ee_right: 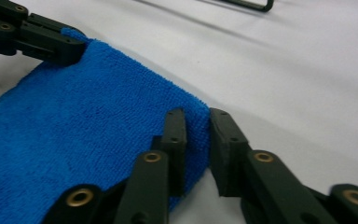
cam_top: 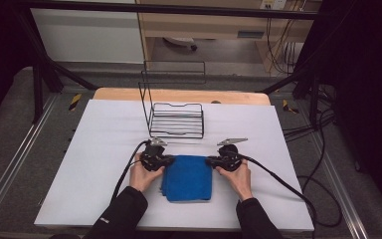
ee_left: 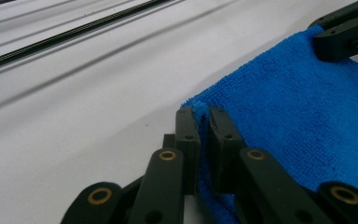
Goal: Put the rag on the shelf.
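Behind the cloth [cam_top: 188,177], wire rack [cam_top: 175,119].

No text, label, brand, number or sign can be read. In the high view a small pale mark on the person's left sleeve [cam_top: 104,219] and a pale label on the shelf [cam_top: 251,34] beyond the desk are both too small and blurred to make out.
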### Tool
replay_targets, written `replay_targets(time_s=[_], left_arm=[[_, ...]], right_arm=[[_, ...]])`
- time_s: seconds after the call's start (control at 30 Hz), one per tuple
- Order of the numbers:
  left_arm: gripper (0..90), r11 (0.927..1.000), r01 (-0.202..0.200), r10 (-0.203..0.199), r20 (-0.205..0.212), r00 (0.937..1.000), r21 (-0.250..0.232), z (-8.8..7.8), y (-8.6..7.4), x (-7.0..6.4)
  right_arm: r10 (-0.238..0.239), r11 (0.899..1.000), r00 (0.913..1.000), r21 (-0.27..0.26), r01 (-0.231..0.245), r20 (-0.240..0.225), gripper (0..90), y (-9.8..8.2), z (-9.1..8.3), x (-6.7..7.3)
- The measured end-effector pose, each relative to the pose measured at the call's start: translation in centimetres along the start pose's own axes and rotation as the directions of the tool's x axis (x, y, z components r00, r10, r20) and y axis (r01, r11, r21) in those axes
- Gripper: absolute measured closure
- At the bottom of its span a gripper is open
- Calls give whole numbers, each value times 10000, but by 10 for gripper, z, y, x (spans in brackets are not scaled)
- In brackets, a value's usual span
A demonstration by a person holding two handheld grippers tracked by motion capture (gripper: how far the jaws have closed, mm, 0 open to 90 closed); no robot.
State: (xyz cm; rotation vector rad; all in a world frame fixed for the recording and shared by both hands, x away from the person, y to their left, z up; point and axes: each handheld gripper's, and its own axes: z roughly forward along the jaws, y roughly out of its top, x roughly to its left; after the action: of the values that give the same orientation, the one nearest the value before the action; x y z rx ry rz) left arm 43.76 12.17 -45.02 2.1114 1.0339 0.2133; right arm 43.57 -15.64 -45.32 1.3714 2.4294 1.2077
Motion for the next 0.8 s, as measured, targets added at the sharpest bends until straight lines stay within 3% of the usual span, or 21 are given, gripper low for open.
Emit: replay_targets(time_s=[0.2,0.37,0.8], left_arm=[[844,9997,246,-245,227,9994,-28,-1,0,3],[846,9998,57,-53,191,9998,-206,-6,0,1],[844,9952,-85,113,280,9995,-976,-27,1,-5]], right_arm=[[265,9996,9995,69,-264,-145,858,2,-1,-1],[328,9993,9993,-169,-331,-154,862,3,-7,1],[-186,9948,9997,-1007,169,-154,861,5,-27,14]])
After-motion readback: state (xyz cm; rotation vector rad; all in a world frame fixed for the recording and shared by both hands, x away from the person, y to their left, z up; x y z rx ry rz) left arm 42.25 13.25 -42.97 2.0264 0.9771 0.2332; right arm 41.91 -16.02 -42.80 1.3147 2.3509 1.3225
